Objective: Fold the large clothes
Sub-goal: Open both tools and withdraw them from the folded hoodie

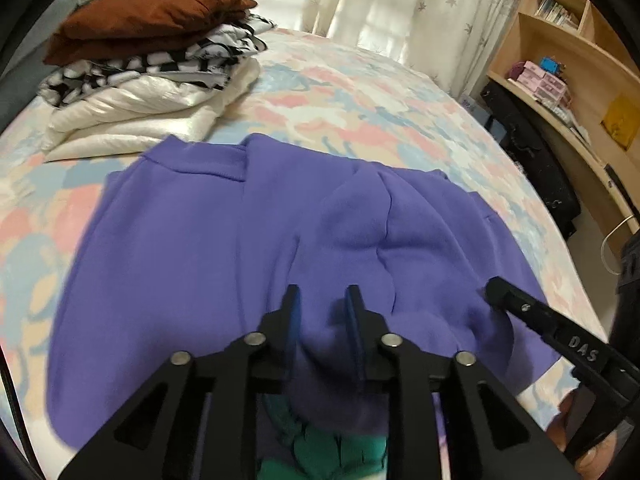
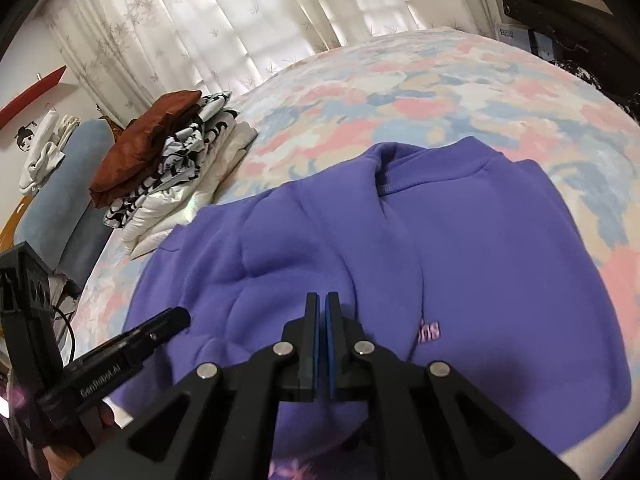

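Observation:
A purple sweatshirt [image 1: 208, 248] lies partly folded on the bed, its collar at the far side; it also shows in the right wrist view [image 2: 500, 248], with small pink lettering near the front. My left gripper [image 1: 322, 294] is open, its jaws a hand's width apart just above the near purple fabric, holding nothing. My right gripper [image 2: 322, 300] is shut with the pads together and no cloth visibly between them, above the sweatshirt's near edge. Each gripper's fingers show in the other's view, the right [image 1: 520, 306] and the left [image 2: 160, 324].
A stack of folded clothes [image 1: 152, 60], brown on top, black-and-white, then white, sits at the far left of the floral bedspread [image 1: 360, 92]. Wooden shelves [image 1: 560, 40] stand right of the bed. Curtains hang behind. A blue pillow [image 2: 68, 184] lies left.

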